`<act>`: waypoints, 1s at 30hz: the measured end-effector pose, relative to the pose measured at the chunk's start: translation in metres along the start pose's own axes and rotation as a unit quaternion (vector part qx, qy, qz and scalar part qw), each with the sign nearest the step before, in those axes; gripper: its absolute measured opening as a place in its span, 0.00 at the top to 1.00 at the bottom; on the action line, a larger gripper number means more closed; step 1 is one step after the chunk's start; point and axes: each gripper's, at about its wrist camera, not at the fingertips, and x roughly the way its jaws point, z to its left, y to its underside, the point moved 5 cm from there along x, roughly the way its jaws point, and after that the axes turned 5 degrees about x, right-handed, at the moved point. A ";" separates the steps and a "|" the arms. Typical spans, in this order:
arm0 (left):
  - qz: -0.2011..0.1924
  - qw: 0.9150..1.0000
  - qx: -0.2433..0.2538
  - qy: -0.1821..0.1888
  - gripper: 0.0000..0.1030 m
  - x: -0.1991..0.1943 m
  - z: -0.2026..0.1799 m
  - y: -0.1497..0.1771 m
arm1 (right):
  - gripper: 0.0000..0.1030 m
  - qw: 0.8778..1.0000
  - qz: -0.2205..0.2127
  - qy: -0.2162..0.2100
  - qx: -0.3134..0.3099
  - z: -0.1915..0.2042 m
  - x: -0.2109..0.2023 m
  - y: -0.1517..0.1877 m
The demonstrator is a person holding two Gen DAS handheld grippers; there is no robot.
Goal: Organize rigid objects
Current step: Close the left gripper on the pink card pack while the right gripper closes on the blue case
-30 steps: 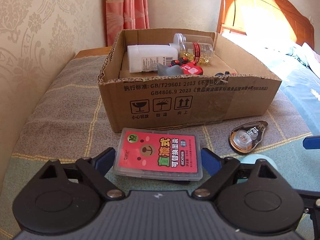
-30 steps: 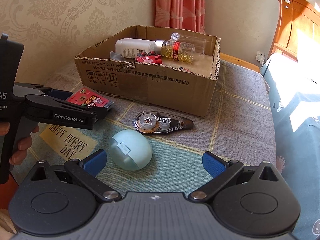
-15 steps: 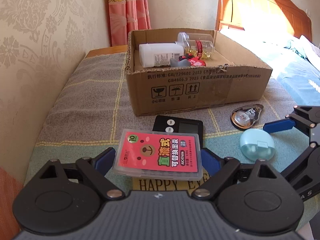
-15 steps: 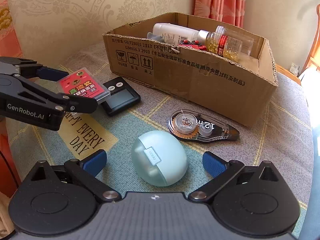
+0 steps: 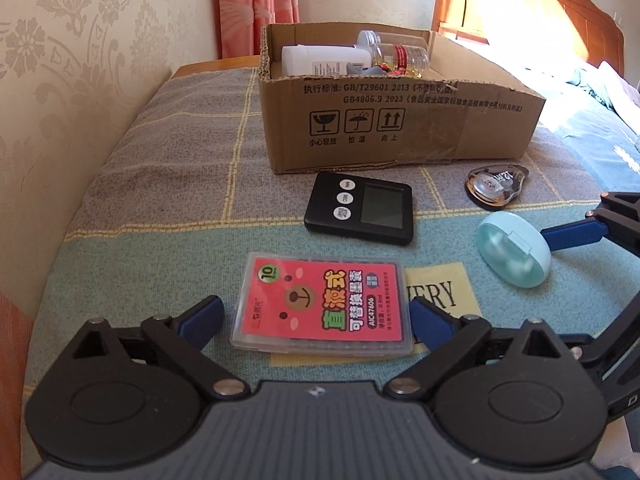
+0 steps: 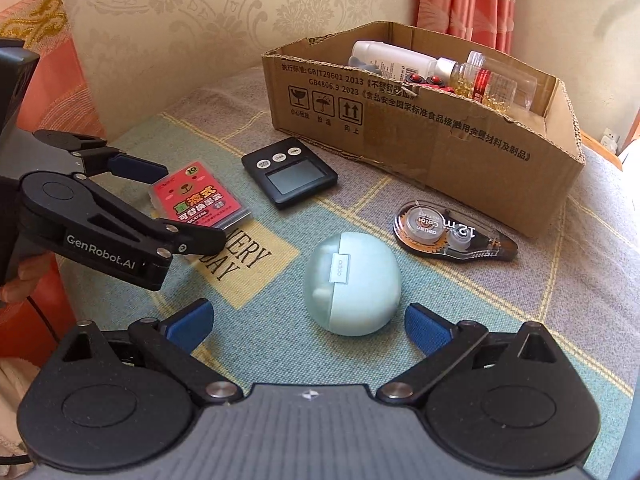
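A clear flat case with a red label lies on the cloth between the open fingers of my left gripper; it also shows in the right wrist view. Whether the pads touch it I cannot tell. My right gripper is open with a pale green oval earbud case lying just ahead between its fingers, untouched; the left wrist view shows it too. A black digital timer and a tape dispenser lie in front of the cardboard box.
The box holds a white bottle, a clear bottle of yellow capsules and small red items. A wallpapered wall runs along the left. A wooden headboard and bed stand at the right. A curtain hangs behind the box.
Both grippers have drawn back from the box. The red-label case now lies on the cloth nearer the front, and the black timer has come into full view.
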 end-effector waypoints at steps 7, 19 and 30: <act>-0.005 1.000 -0.005 -0.005 0.00 0.001 0.001 0.001 | 0.25 0.999 -0.026 0.036 -0.008 -0.005 0.003 -0.007; -0.012 1.000 0.000 -0.004 0.01 0.002 -0.001 -0.002 | 0.44 0.998 -0.038 0.055 0.008 -0.012 0.002 -0.012; -0.014 0.999 0.026 0.018 0.12 0.003 -0.006 -0.007 | 0.44 0.998 -0.035 0.053 0.009 -0.012 0.001 -0.012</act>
